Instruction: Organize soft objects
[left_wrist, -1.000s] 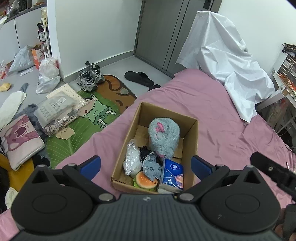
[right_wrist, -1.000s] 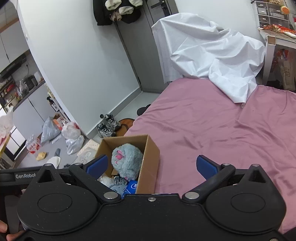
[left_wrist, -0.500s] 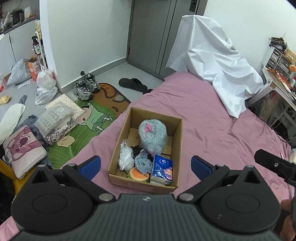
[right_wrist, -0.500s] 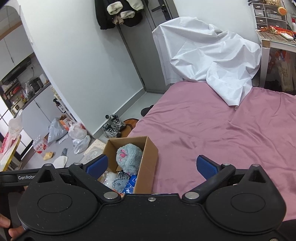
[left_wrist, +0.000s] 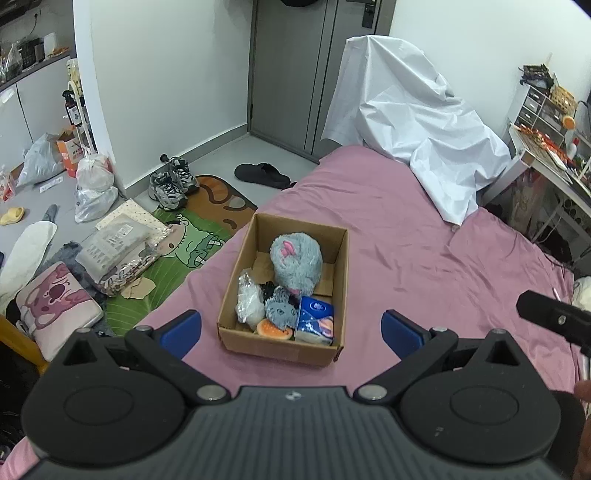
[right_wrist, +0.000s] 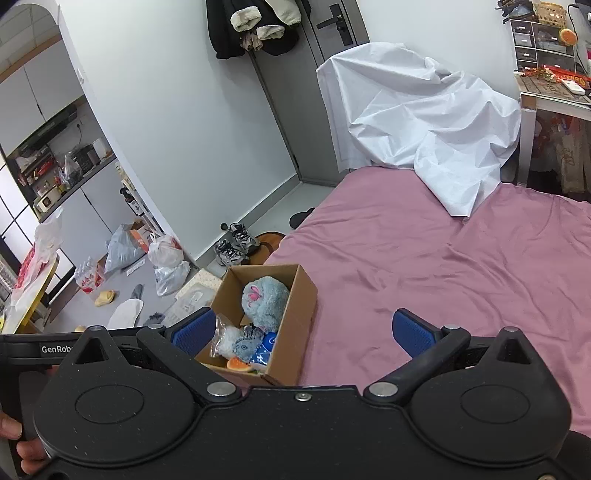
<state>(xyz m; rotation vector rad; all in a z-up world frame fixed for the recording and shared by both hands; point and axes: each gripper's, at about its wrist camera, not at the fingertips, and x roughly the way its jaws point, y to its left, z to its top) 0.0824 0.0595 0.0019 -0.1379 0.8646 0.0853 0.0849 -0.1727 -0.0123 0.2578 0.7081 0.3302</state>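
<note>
A cardboard box (left_wrist: 341, 280) (right_wrist: 297, 325) sits on the pink bed. In it lie a large grey plush (left_wrist: 295, 264) (right_wrist: 264, 302), a small grey plush (left_wrist: 280, 312), a clear plastic bag (left_wrist: 246, 301), a burger toy (left_wrist: 273, 328) and a blue tissue pack (left_wrist: 316, 319). My left gripper (left_wrist: 291, 328) is open and empty, held high above the box's near end. My right gripper (right_wrist: 303, 332) is open and empty, above and to the right of the box.
A white sheet (left_wrist: 413, 125) drapes over something at the bed's far end. Shoes (left_wrist: 170, 182), bags and a cartoon mat (left_wrist: 184, 240) lie on the floor to the left. A cluttered desk (left_wrist: 546, 155) stands to the right.
Both grippers have pulled up and back from the box, which looks smaller now. Both stay open and empty.
</note>
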